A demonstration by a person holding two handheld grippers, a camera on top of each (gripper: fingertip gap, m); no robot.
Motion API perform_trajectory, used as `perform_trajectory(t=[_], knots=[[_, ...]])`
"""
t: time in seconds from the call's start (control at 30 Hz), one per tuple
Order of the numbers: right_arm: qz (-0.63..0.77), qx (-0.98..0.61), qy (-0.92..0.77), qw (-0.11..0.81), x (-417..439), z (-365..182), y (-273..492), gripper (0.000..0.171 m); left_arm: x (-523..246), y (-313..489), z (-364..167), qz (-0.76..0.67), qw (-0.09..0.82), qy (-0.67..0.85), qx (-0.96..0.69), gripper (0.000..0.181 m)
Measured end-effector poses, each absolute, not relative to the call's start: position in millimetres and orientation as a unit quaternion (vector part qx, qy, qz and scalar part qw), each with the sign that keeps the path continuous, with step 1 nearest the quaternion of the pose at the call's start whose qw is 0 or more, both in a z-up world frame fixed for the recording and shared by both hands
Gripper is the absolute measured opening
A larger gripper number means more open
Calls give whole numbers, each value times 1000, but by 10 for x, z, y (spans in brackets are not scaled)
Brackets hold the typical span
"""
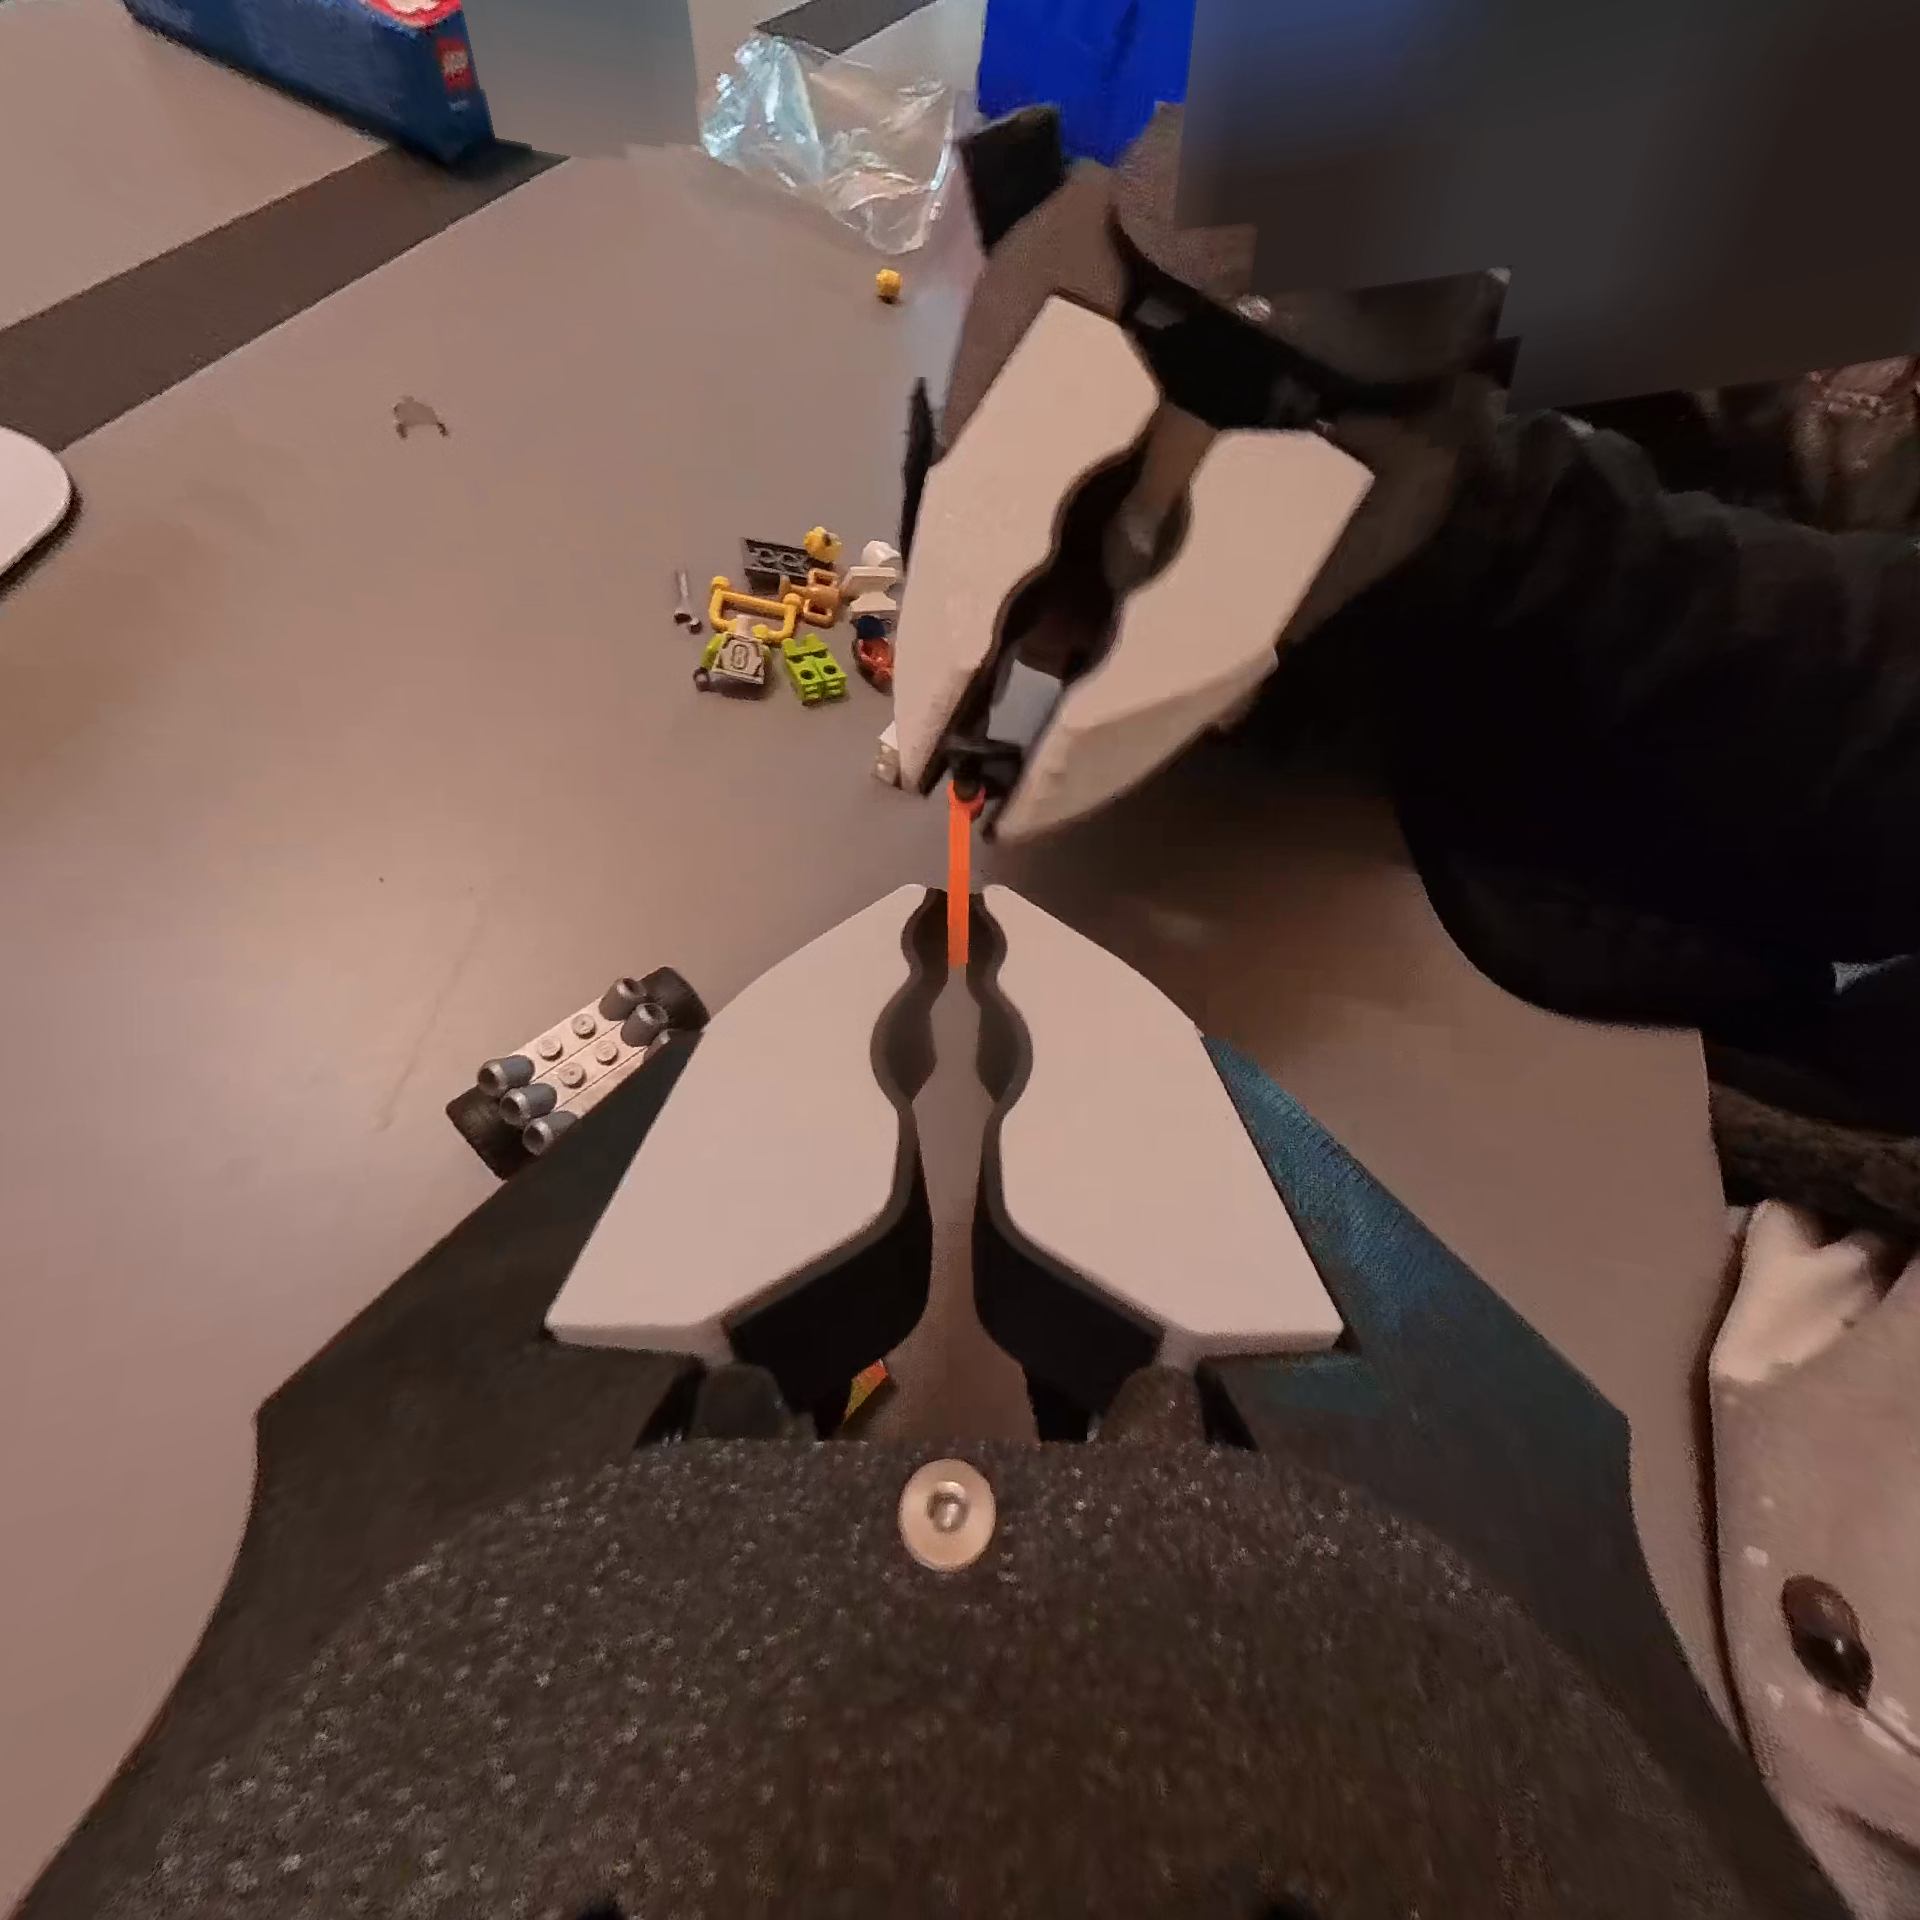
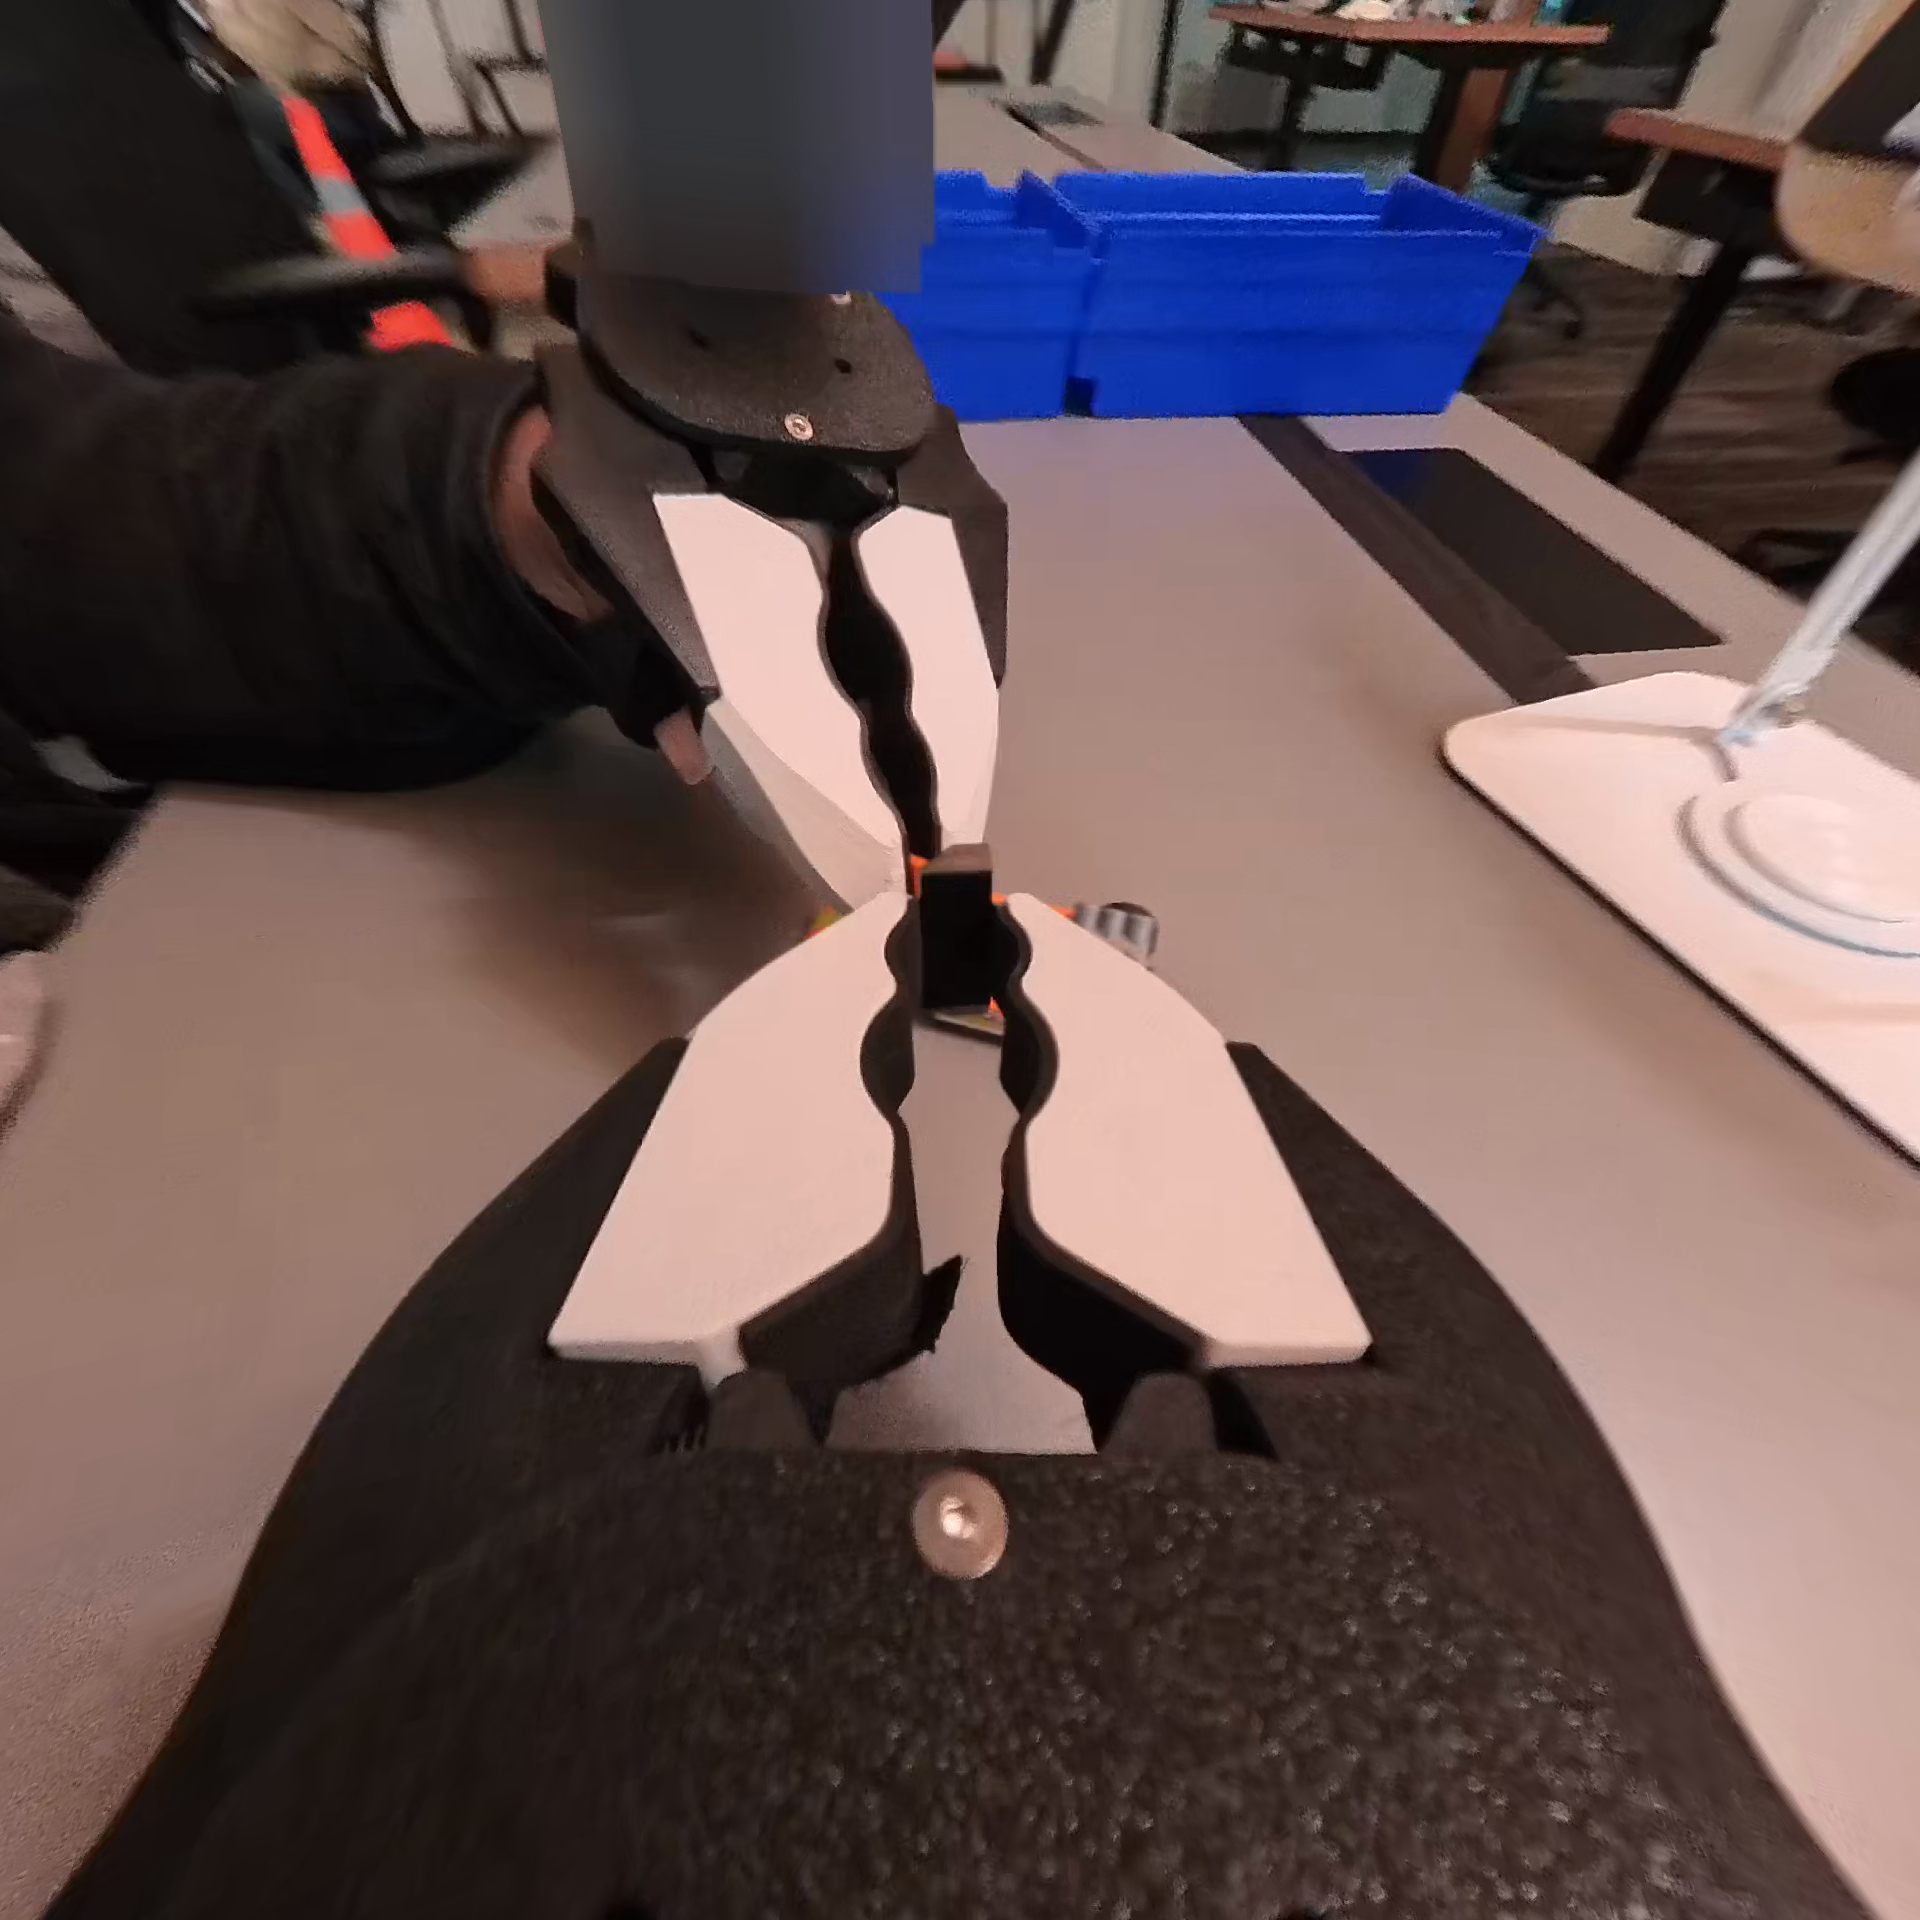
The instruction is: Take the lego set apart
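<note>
My left gripper (image 1: 958,904) is shut on a thin orange lego piece (image 1: 958,883) seen edge-on. The orange piece joins a black lego piece (image 1: 1013,717) held in my right gripper (image 1: 961,800), which comes in from the upper right. In the right wrist view my right gripper (image 2: 956,904) is shut on that black piece (image 2: 956,940), and the left gripper (image 2: 925,842) meets it tip to tip from above. A grey studded lego chassis with black wheels (image 1: 577,1065) lies on the table left of my left gripper.
A heap of small loose lego parts (image 1: 790,623), yellow, lime and grey, lies on the grey table (image 1: 312,779). Behind are a blue lego box (image 1: 343,62), a crumpled clear bag (image 1: 831,135) and blue bins (image 2: 1247,291). A white lamp base (image 2: 1714,862) stands right. Left and right tips are no more than a few centimetres apart.
</note>
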State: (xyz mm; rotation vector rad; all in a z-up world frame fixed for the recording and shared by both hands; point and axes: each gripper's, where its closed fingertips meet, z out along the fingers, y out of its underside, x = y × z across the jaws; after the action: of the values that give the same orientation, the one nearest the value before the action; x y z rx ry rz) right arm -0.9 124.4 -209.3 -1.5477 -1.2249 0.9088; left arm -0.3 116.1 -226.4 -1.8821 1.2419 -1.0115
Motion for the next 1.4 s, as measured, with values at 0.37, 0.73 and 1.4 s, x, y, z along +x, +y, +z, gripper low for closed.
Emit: perform_trajectory(t=[0.37,0.73,1.4], knots=[[443,-598,-499,444,90,-1958,1097,9,35,1028,-2089,-403,343,503,-684,4],[439,-601,-451,492,422,-1771,1258,8,-202,1238,-1911,-380,386,491,-682,4],[105,-781,-494,367,897,-2882,1747,11,-181,1435,-2529,-332,371,480,-722,3]])
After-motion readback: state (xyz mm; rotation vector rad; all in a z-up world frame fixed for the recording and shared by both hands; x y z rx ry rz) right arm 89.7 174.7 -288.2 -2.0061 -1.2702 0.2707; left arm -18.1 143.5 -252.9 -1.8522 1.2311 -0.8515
